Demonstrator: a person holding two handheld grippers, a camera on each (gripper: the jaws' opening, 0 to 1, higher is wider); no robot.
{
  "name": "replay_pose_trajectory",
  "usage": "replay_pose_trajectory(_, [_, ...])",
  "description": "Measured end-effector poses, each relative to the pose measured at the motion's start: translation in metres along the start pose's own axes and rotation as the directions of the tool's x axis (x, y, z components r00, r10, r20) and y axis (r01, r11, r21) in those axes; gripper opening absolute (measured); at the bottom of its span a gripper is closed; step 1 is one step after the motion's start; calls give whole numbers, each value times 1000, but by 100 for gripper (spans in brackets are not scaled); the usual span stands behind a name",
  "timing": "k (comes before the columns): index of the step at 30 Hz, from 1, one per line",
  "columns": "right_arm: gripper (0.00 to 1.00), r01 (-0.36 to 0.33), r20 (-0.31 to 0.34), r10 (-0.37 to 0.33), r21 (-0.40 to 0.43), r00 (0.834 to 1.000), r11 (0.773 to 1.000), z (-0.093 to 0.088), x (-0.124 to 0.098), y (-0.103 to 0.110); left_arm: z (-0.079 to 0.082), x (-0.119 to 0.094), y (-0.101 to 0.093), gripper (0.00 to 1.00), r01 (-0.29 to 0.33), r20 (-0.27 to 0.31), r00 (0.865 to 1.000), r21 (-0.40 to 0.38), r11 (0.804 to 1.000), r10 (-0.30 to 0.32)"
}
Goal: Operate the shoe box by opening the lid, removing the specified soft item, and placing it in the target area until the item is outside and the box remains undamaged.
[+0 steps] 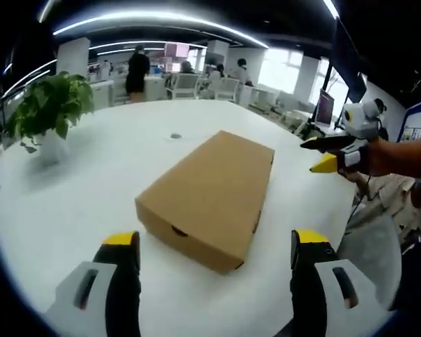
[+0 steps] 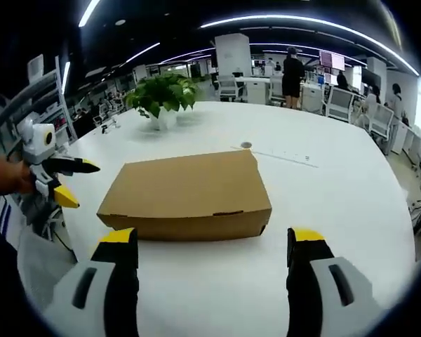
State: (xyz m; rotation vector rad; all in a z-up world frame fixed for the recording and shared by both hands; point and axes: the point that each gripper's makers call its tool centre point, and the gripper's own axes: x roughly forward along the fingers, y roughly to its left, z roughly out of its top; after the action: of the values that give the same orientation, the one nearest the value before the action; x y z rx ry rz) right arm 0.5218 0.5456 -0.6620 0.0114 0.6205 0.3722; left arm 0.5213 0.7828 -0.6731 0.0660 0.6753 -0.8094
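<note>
the shoe box (image 1: 209,198) is lying closed on the white table (image 1: 91,196), at twelve o'clock just beyond the left gripper (image 1: 215,242) and right gripper (image 2: 213,239), both gaping wide apart and gripping nothing. it is looking plain brown, undamaged.

A shoe box (image 1: 209,196) of plain brown cardboard, matt and smooth, its lid shut, sits on a white table (image 1: 91,203) with a smooth, faintly shiny top. The left gripper (image 1: 214,246) and right gripper (image 2: 212,242) look like hard plastic: black jaws tipped in yellow, on pale grey shells with a slight sheen. A leafy green plant (image 2: 161,93) stands in a smooth white pot.
</note>
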Motion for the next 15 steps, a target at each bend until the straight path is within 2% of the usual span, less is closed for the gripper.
replay_pose_trajectory(5, [82, -2, -2, 2, -3, 1000, 1000, 7, 17, -11, 3, 13, 7, 89, -5, -8, 1000, -13, 1000, 5])
replay_pose_trajectory(11, [80, 2, -17, -2, 38, 1000, 999, 9, 41, -27, 2, 29, 14, 87, -11, -25, 1000, -45, 999, 10])
replay_pose_trajectory(15, [77, 30, -73, -27, 35, 997, 999, 0, 59, -39, 1, 39, 16, 85, -7, -39, 999, -62, 998, 5])
